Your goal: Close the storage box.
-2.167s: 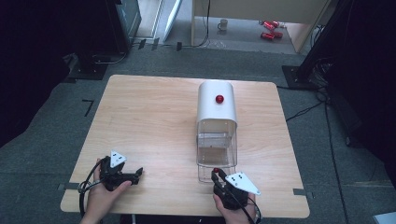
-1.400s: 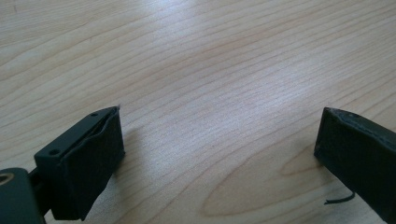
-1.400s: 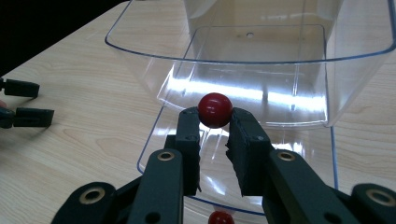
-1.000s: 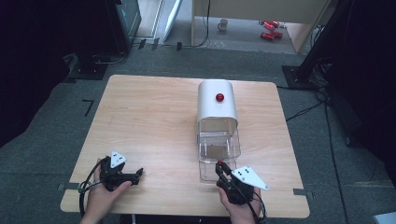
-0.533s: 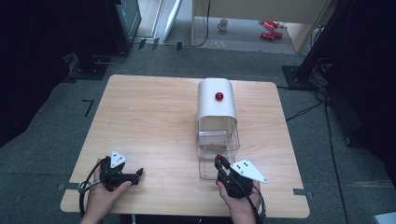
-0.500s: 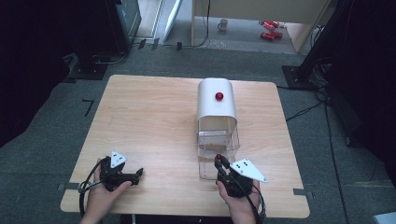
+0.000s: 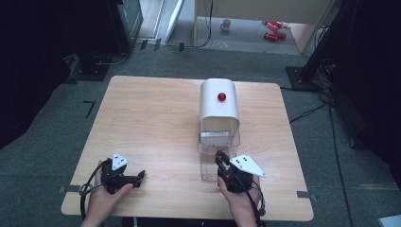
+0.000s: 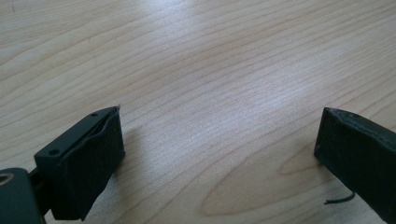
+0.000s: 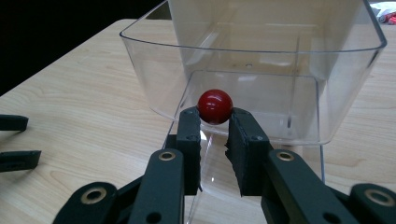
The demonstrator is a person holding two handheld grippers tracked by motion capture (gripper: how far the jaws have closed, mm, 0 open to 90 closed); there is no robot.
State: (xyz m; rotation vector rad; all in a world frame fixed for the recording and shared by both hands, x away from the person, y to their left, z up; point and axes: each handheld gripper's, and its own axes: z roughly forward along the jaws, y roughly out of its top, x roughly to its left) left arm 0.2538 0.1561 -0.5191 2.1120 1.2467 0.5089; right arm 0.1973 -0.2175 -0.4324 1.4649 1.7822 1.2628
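Observation:
A white domed housing (image 7: 218, 101) with a red button (image 7: 221, 97) on top stands right of the table's middle. A clear plastic bin (image 7: 213, 158) juts out of its near side. My right gripper (image 7: 220, 159) is shut on a small red ball (image 7: 219, 153) held at the bin's near end. In the right gripper view the ball (image 9: 215, 106) sits between the jaw tips of that gripper (image 9: 215, 122), in front of the bin's (image 9: 285, 65) near wall. I cannot tell whether the ball is fixed to the bin. My left gripper (image 7: 140, 176) rests open near the front left; in its own view that gripper (image 8: 219, 154) has bare wood between its jaws.
The wooden table (image 7: 151, 118) has bare room left of the housing. Its front edge runs just below both hands. Dark stands, cables and a mug (image 7: 226, 23) are on the grey floor beyond. The left gripper's jaws (image 9: 14, 140) show at the right gripper view's left edge.
My right gripper has moved away from the front edge toward the housing with the red ball in it, rising slightly. The left gripper has stayed in place.

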